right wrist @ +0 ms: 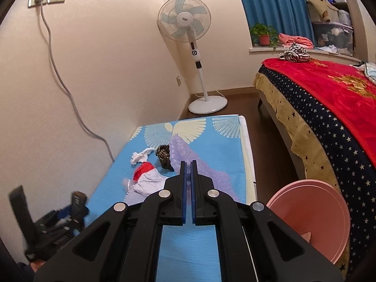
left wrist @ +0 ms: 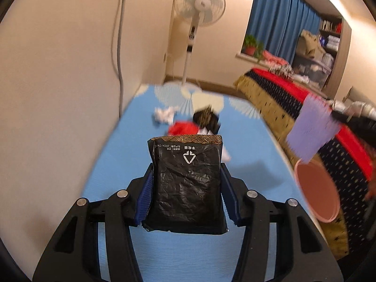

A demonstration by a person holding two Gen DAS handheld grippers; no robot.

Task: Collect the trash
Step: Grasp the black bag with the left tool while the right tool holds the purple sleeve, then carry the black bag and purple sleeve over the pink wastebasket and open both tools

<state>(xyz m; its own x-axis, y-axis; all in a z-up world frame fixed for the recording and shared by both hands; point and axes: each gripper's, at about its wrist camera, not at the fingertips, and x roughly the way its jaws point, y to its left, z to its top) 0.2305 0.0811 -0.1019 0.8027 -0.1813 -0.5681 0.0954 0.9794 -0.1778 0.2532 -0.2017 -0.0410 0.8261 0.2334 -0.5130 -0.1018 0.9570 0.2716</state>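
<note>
Left gripper: its blue pads pressed on both side edges of a black wrapper, jaws about half open around it, the packet raised clear of the blue table cover.
Right gripper: jaws closed almost pad to pad on the top of a purple plastic bag that hung down over the table.
Trash on the table: a crumpled white tissue, a red and white wrapper and a dark patterned wrapper lay close together beyond the grippers, near the wall side.
Pink basin: just off the table's right edge, between table and bed.
Bed: to the right, under a red blanket with a starred border, well apart from the trash.
Standing fan: in the corner past the table's far end.
Grey cable: ran down the wall from a socket to behind the table.
In the way: the purple bag partly covered the dark patterned wrapper in the right wrist view.
</note>
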